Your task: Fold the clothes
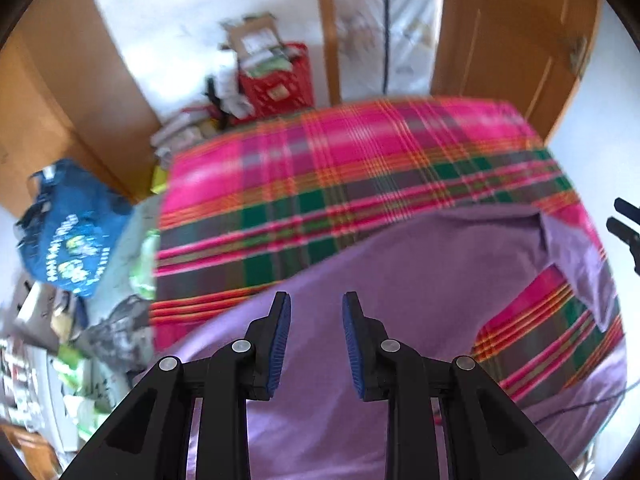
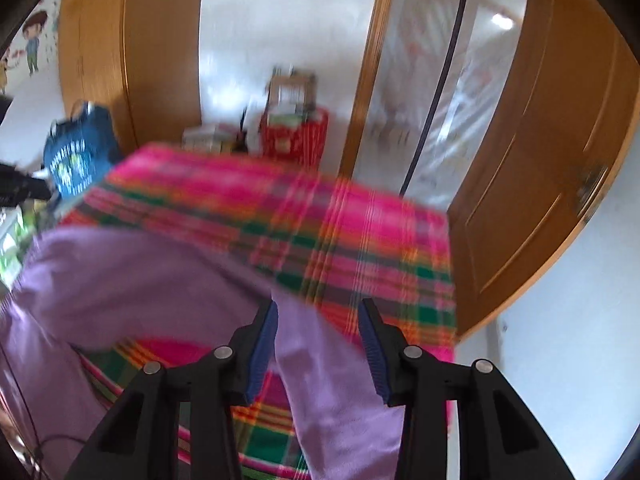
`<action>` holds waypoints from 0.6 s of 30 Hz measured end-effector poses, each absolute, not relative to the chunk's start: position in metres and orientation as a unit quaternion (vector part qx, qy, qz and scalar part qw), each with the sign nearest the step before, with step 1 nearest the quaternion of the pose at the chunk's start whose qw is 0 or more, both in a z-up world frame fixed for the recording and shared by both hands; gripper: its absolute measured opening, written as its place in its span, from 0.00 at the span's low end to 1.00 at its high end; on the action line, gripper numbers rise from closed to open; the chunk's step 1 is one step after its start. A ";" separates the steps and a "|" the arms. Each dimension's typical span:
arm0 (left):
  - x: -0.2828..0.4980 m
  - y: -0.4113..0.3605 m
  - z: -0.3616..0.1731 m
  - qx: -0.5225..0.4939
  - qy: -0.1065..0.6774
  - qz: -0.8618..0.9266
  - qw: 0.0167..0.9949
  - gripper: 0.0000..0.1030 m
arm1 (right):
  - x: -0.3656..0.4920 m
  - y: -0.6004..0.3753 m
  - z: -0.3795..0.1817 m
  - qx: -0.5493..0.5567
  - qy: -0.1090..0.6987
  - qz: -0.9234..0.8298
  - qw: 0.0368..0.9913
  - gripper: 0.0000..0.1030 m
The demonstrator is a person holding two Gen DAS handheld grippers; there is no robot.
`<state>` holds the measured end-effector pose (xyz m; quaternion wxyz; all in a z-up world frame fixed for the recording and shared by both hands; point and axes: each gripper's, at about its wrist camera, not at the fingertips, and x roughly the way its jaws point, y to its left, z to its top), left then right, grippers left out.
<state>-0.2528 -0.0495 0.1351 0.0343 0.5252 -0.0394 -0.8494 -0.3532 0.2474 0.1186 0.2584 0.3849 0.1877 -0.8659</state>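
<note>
Left wrist view: the left gripper points down over a lilac garment, soft and matte, spread on a pink, green and orange plaid cloth that covers the bed. Its blue ribbed pads stand a moderate gap apart with nothing pinched between them; the garment's body lies beneath and beyond the fingertips. A sleeve runs off to the far right, and at the right edge the black tip of the right gripper shows. Only this view shows the clutter along the left: papers and packets, a blue printed bag, and a red crate stuffed with boxes by the white wall.

Right wrist view: the right gripper has its jaws wide, and the sleeve passes up between the pads without being clamped. The garment's body spreads to the left. Only here do a wooden door on the right, a glass panel with a dark cable, and a cartoon sticker on the far-left wall appear. Both views are motion-blurred.
</note>
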 end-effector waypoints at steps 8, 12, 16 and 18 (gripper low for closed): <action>-0.302 -0.030 0.059 0.567 -0.037 -0.823 0.015 0.27 | -0.348 0.280 0.032 0.456 0.192 -0.831 0.253 0.42; -0.320 -0.031 0.046 0.568 -0.011 -0.823 0.021 0.27 | -0.336 0.292 0.010 0.475 0.194 -0.819 0.255 0.43; -0.333 -0.031 0.037 0.570 0.005 -0.821 0.029 0.27 | -0.318 0.300 0.001 0.476 0.202 -0.815 0.260 0.43; -0.335 -0.028 0.033 0.571 0.010 -0.820 0.028 0.27 | -0.309 0.300 -0.002 0.471 0.221 -0.815 0.255 0.44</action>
